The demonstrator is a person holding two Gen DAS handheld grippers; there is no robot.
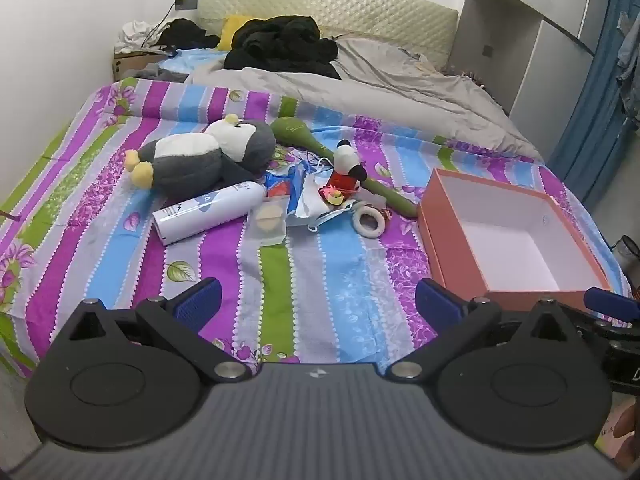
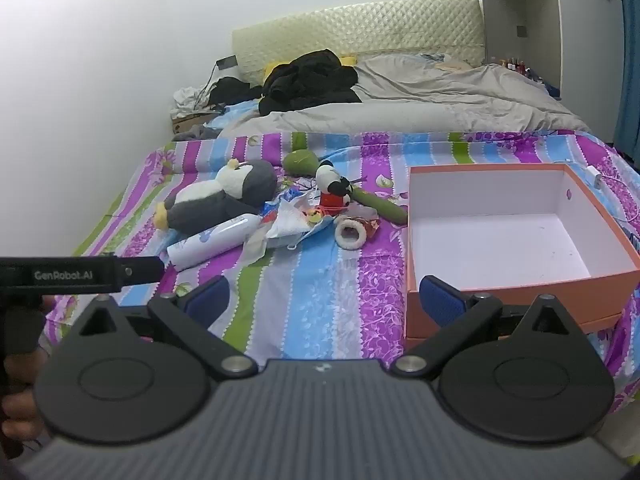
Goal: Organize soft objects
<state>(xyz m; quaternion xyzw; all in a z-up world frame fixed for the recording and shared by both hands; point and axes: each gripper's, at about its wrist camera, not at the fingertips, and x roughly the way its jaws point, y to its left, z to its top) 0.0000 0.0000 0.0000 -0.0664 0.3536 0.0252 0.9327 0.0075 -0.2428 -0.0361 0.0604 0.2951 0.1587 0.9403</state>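
Note:
A grey and white plush penguin (image 1: 204, 152) (image 2: 224, 196) lies on the striped bedspread beside a small panda plush in red (image 1: 348, 166) (image 2: 334, 186) and a long green soft toy (image 1: 320, 144) (image 2: 352, 188). A white fluffy ring (image 1: 370, 220) (image 2: 351, 236) lies near them. An empty orange box (image 1: 460, 256) (image 2: 500, 300) stands at the right. My left gripper (image 1: 318, 302) is open above the bedspread, well short of the toys. My right gripper (image 2: 324, 300) is open too, its right finger in front of the box's near wall.
A white spray can (image 1: 208, 212) (image 2: 216, 240), face masks and plastic wrappers (image 1: 304, 196) lie among the toys. A grey duvet (image 1: 380, 84) and black clothes (image 1: 280, 44) cover the bed's far half. A wardrobe (image 1: 560, 40) stands at the right. The left gripper's body (image 2: 80, 274) shows at the right wrist view's left edge.

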